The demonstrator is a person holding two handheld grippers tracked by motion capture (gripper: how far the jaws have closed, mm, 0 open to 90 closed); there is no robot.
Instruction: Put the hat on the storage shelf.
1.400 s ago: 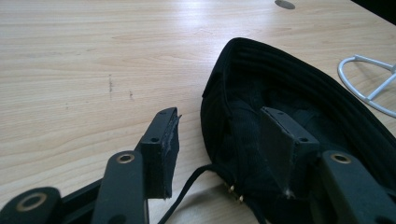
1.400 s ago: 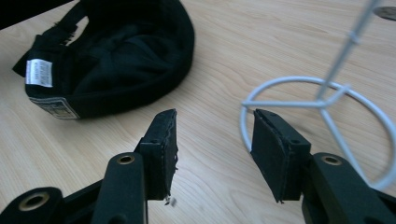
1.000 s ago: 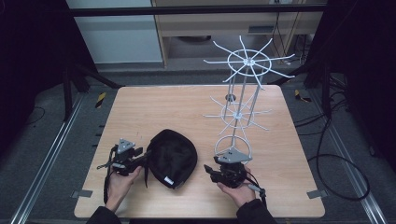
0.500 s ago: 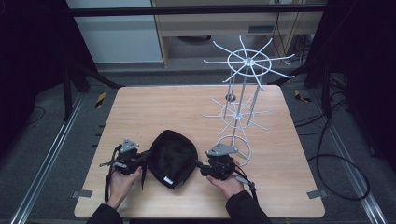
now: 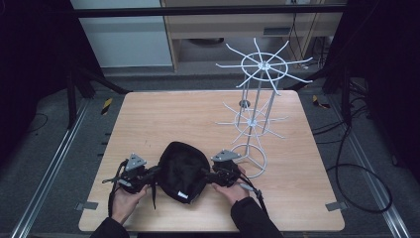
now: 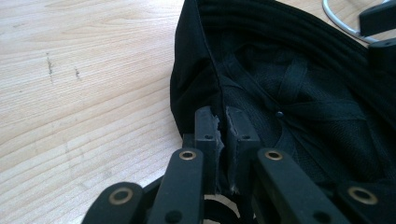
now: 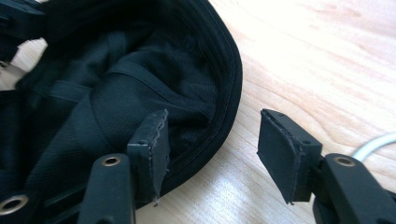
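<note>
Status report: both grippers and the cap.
Left gripper shut on the black cap's rim. Right gripper open, straddling opposite rim. White wire rack stands close right.

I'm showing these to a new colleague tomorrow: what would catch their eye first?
Probably the black cap, lying inside-up at the near edge of the wooden table, with a gripper at each side. The left gripper is shut on the cap's rim, while the right gripper stands open astride the opposite rim. Next, the white wire rack with its spoked arms, standing tall right of the cap.
</note>
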